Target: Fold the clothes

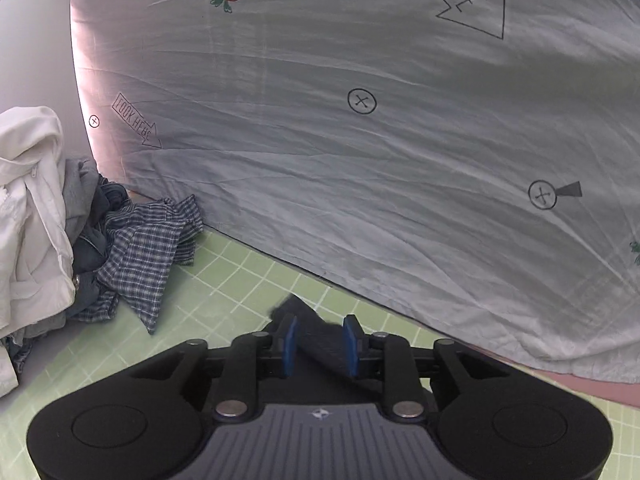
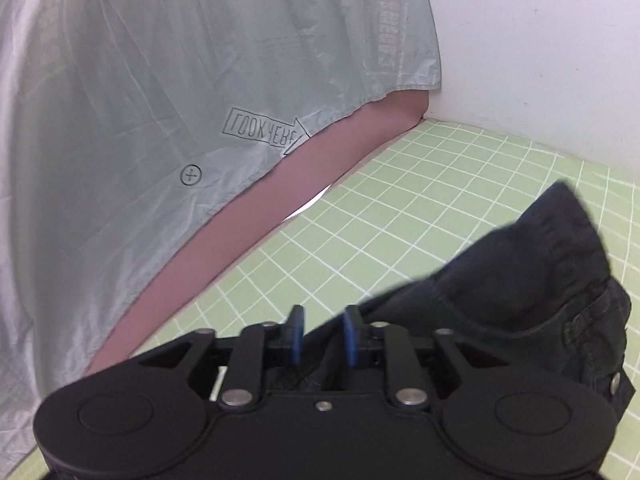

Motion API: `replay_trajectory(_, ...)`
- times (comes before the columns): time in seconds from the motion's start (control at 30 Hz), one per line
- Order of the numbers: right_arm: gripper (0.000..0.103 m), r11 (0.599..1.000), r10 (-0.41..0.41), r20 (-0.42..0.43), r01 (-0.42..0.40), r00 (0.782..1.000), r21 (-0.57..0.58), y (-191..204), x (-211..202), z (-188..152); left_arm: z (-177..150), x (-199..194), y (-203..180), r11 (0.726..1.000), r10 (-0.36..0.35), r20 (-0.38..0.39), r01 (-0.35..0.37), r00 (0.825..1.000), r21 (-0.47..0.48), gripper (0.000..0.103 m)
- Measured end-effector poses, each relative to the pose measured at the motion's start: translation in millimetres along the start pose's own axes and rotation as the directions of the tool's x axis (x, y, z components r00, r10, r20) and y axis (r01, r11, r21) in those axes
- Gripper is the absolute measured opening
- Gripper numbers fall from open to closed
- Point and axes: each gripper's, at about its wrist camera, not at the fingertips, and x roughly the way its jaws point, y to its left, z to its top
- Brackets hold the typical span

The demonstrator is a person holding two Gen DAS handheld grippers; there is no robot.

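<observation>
Both tongs have hold of one dark garment, which looks like black denim trousers or shorts with a rivet and stitched seams. The left tongs [image 1: 320,338] are clamped on a narrow edge of the black garment [image 1: 316,340], whose tip pokes out just beyond the blue pads [image 1: 291,340]. The right tongs [image 2: 324,334] have cloth between their pads too, though the fold there sits low and partly hidden, so the pinch appears closed on the garment [image 2: 540,288] without being fully clear. Most of the garment bunches to the right of the right tongs, above the green gridded mat [image 2: 420,208] on the worktop.

My read is that the step in hand is lifting and spreading the piece before laying it flat. To do it well, draw the two tongs apart until the held edge runs taut, then lower the hanging bulk onto bare mat first and let the held edge follow, so no crease is trapped beneath. Line the edge up with the grid lines. Thick denim will resist and may slip from a shallow pinch, so the left hold, near the very tip, deserves care.

Keep clear of the unfolded heap at far left: a checked shirt [image 1: 148,236] and a white garment [image 1: 32,208]. A printed grey sheet [image 1: 360,140] hangs behind the worktop
</observation>
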Motion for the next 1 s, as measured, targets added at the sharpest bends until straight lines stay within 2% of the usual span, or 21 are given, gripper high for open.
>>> replay_trajectory(0.03, 0.052, 0.999, -0.017, 0.011, 0.017, 1.000, -0.028, 0.9, -3.1, -3.1, -7.6, -1.4, 8.1, 1.000, 0.013, -0.010, -0.013, 1.000, -0.014, 0.052)
replay_trajectory(0.07, 0.056, 0.998, -0.030, 0.017, 0.031, 0.999, -0.046, -2.0, -8.6, -7.7, -17.5, -2.4, 20.3, 0.999, 0.035, -0.044, -0.037, 0.998, -0.040, 0.059)
replay_trajectory(0.13, 0.067, 0.997, -0.060, 0.000, 0.060, 0.998, -0.050, -14.6, -20.6, -20.9, -39.6, -3.0, 45.2, 0.992, 0.070, -0.120, -0.081, 0.990, -0.094, 0.060)
replay_trajectory(0.27, 0.070, 0.989, -0.126, -0.096, 0.133, 0.987, 0.069, -54.4, -38.1, -47.2, -84.7, -8.2, 80.6, 0.971, 0.136, -0.227, -0.175, 0.964, -0.161, 0.060)
replay_trajectory(0.33, 0.072, 0.977, -0.125, -0.143, 0.146, 0.982, 0.153, -75.8, -44.2, -63.2, -97.4, -9.7, 88.8, 0.966, 0.121, -0.258, -0.173, 0.959, -0.192, 0.063)
replay_trajectory(0.43, 0.078, 0.960, -0.093, -0.191, 0.140, 0.977, 0.244, -90.4, -43.3, -78.6, -103.7, -8.3, 88.5, 0.964, 0.073, -0.267, -0.137, 0.961, -0.227, 0.064)
replay_trajectory(0.57, 0.080, 0.945, 0.010, -0.214, 0.061, 0.977, 0.321, -84.9, -32.2, -85.8, -105.4, -2.6, 80.9, 0.961, 0.039, -0.276, -0.111, 0.960, -0.252, 0.064)
replay_trajectory(0.63, 0.087, 0.943, 0.006, -0.217, 0.067, 0.976, 0.326, -78.3, -27.4, -85.7, -105.8, 0.7, 77.6, 0.959, 0.038, -0.277, -0.113, 0.960, -0.259, 0.064)
replay_trajectory(0.67, 0.088, 0.946, 0.000, -0.216, 0.070, 0.976, 0.318, -75.2, -25.5, -85.8, -105.9, 1.8, 76.5, 0.959, 0.043, -0.282, -0.119, 0.959, -0.258, 0.062)
replay_trajectory(0.73, 0.090, 0.952, -0.008, -0.219, 0.075, 0.976, 0.296, -70.5, -21.9, -85.1, -105.7, 3.2, 75.1, 0.958, 0.072, -0.285, -0.147, 0.956, -0.248, 0.039)
replay_trajectory(0.8, 0.088, 0.960, -0.023, -0.224, 0.084, 0.974, 0.266, -66.9, -19.4, -83.7, -104.4, 2.8, 73.7, 0.963, 0.082, -0.284, -0.150, 0.955, -0.225, 0.021)
replay_trajectory(0.87, 0.071, 0.969, -0.044, -0.228, 0.097, 0.973, 0.228, -66.2, -20.1, -82.7, -102.6, -2.1, 72.4, 0.968, 0.088, -0.276, -0.148, 0.957, -0.205, 0.014)
replay_trajectory(0.93, 0.051, 0.976, -0.059, -0.226, 0.104, 0.972, 0.193, -68.2, -23.4, -83.3, -103.7, -9.8, 72.4, 0.975, 0.097, -0.269, -0.146, 0.958, -0.170, 0.012)
replay_trajectory(1.0, 0.042, 0.982, -0.061, -0.220, 0.099, 0.974, 0.164, -71.1, -27.0, -83.2, -109.7, -21.1, 79.0, 0.977, 0.100, -0.277, -0.147, 0.956, -0.152, 0.011)
